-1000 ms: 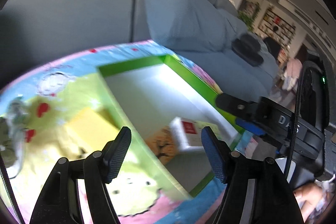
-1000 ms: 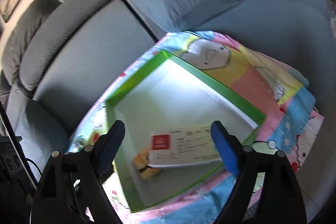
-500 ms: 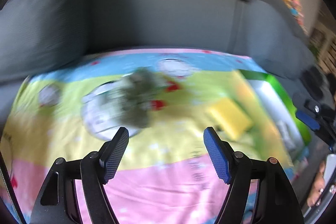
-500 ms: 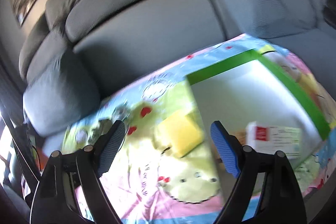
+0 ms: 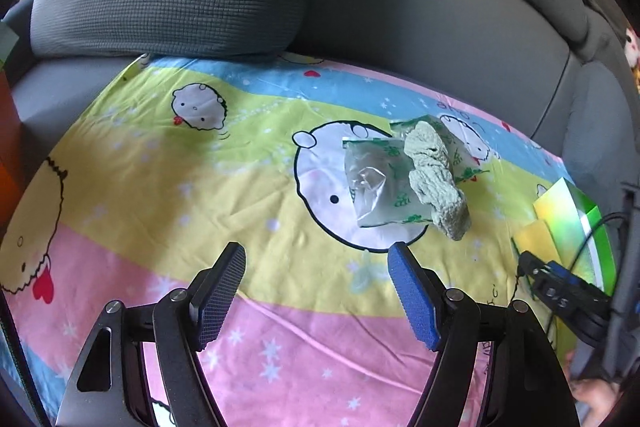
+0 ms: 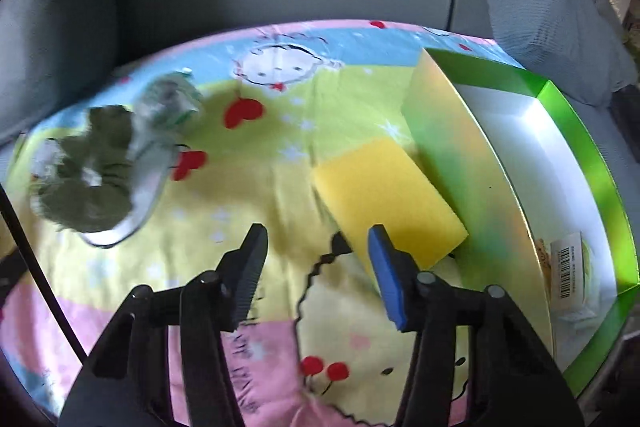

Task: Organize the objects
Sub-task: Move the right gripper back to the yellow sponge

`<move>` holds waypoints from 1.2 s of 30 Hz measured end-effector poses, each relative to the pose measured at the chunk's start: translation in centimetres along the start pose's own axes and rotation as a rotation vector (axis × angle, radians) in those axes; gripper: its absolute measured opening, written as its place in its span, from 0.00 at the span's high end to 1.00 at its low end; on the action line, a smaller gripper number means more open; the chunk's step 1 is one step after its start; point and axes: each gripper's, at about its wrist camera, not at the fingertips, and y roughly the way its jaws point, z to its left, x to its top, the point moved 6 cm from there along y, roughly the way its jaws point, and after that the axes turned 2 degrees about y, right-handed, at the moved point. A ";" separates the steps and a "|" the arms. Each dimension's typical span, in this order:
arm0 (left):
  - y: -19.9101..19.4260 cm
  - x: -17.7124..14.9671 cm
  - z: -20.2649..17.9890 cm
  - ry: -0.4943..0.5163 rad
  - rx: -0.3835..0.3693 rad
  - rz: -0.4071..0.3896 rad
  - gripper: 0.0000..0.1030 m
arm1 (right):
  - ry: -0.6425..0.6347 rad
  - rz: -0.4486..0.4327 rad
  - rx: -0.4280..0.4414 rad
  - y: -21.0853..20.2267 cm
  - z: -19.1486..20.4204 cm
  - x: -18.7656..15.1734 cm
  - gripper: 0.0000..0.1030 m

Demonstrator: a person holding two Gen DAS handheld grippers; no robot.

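Lying just ahead-right of right gripper [image 6: 316,247]: sponge [image 6: 388,195], beside box [image 6: 576,131], long axis diagonal. Fingers closing, nothing between. Left gripper [image 5: 316,269] gaping empty, aiming toward bag [image 5: 380,183].

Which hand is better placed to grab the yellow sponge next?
Right. The right gripper hangs just short of the yellow sponge, jaws closing on nothing yet; the left gripper faces the green scrunchie instead.
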 end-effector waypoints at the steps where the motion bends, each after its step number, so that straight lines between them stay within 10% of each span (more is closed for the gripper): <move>1: -0.1 -0.1 0.0 0.000 -0.002 0.000 0.28 | -0.005 -0.001 -0.024 0.2 -0.3 0.1 0.51; 9: -0.1 0.0 0.2 -0.015 -0.027 0.015 0.28 | -0.066 -0.009 -0.146 1.3 -1.3 0.3 0.51; 12: 0.0 -0.1 0.1 -0.012 -0.029 0.021 0.28 | -0.090 -0.015 -0.193 1.4 -1.3 0.3 0.70; 18: -0.2 -0.1 -0.2 -0.009 -0.037 0.018 0.28 | -0.100 -0.031 -0.173 1.1 -1.5 0.2 0.79; 28: -0.4 0.0 0.3 -0.041 -0.040 0.016 0.28 | -0.054 0.096 0.421 -2.7 5.0 -2.3 0.96; 33: -0.2 -0.1 0.0 -0.042 -0.053 0.029 0.28 | -0.097 0.117 0.504 -3.6 7.9 -3.0 0.92; 36: 0.0 -0.3 -0.6 -0.037 -0.072 0.040 0.28 | -0.079 0.071 0.521 -4.5 7.1 -2.0 0.74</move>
